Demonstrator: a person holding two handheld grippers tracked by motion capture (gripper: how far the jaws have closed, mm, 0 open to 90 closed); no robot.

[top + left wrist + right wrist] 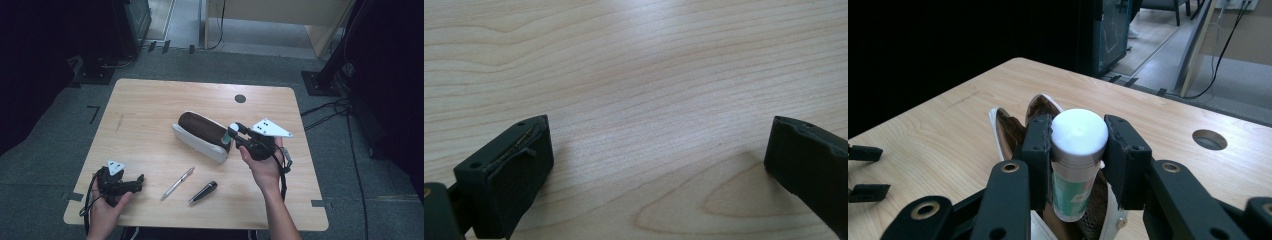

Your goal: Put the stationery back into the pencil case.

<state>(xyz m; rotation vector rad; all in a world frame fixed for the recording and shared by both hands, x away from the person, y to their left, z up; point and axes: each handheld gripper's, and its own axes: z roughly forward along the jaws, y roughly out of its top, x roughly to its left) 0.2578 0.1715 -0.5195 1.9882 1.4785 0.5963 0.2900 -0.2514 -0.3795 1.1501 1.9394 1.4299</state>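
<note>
Tube [1077, 150] pinched upright in right tongs [1078, 165] over case [200, 136]; tilt could drop it onto bench [150, 110]; left tongs [659, 165] wide, empty.

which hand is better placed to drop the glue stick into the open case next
Right. The right gripper already clamps the glue stick upright, directly above the open case. The left gripper rests open and empty near the table's front left corner, far from the case.
</note>
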